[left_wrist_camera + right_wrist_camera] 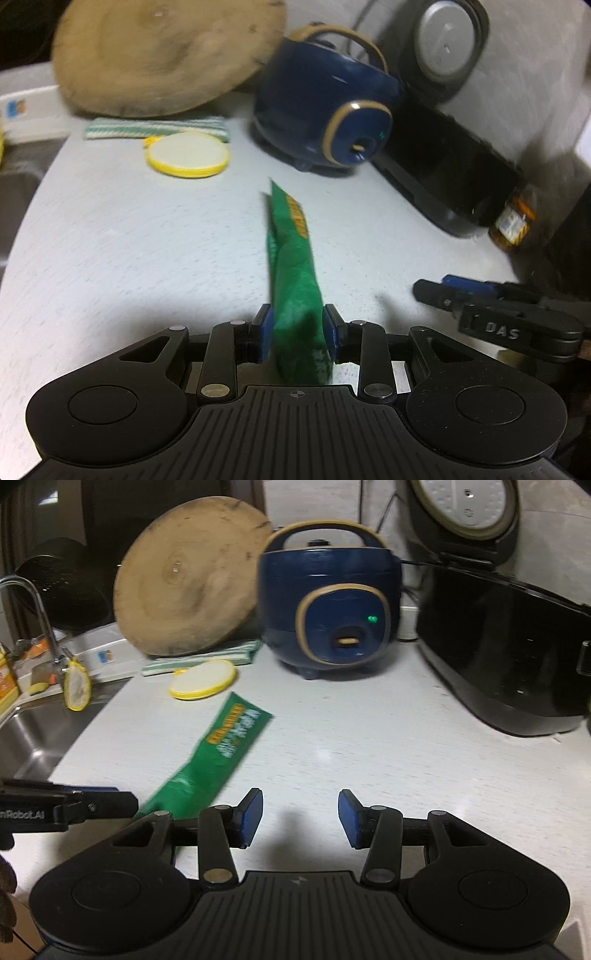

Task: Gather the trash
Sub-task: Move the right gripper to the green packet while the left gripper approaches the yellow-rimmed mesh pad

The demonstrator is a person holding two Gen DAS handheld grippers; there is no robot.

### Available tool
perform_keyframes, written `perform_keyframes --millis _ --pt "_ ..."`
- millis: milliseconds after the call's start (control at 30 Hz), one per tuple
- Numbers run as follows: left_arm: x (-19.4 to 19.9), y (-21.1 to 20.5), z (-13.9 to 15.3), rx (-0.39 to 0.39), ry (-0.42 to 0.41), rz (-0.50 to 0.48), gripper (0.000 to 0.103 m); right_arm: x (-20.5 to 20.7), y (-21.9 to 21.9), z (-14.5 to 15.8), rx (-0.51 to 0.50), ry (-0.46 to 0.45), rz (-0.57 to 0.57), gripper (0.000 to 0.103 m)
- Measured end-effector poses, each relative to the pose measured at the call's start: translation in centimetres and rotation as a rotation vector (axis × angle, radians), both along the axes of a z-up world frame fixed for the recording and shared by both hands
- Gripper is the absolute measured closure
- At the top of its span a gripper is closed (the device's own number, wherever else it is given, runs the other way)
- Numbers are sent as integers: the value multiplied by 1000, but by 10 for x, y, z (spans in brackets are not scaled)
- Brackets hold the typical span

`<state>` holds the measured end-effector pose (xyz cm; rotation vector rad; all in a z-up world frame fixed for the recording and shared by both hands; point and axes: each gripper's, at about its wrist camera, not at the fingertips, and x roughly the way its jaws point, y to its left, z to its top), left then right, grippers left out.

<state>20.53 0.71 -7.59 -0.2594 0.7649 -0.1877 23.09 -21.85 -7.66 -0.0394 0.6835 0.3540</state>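
The left gripper (297,332) pinches the near end of a long green plastic snack wrapper (291,258) between its blue pads; the wrapper extends away over the pale grey countertop (129,240). The right gripper (300,818) stands spread, with nothing between its jaws, just right of the wrapper. Far on the counter stand a navy-blue rice cooker with tan trim (328,605) and a round wooden board (188,579). Only the right wrist view shows the steel sink (33,734) at left; only the left wrist view shows a small jar (513,225) at right.
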Motion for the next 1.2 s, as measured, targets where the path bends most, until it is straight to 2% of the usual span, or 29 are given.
perform_keyframes --millis 133,267,500,633,733,867,967,1067,1200 --pt "12 -20 -11 151 13 -22 70 2 -15 -3 -10 4 -36 57" --pt "14 -27 -14 208 -1 -36 68 4 -32 -8 -9 12 -69 56" --pt "21 -30 -18 186 31 -48 66 13 -46 -16 1 50 -104 56" --pt "18 -26 -11 125 38 -45 66 17 -42 -10 -6 29 -68 55" --pt "4 -11 3 91 -12 11 66 28 -30 0 -26 -13 -9 47" --pt "-22 24 20 48 -47 155 66 54 0 10 -39 -37 77 47" --pt "-37 50 25 15 -40 287 66 80 32 18 -16 -34 164 47" --pt "-45 66 26 16 -18 385 66 104 73 22 -26 -38 264 45" --pt "-40 76 25 41 33 456 66 137 137 17 -82 -40 413 40"
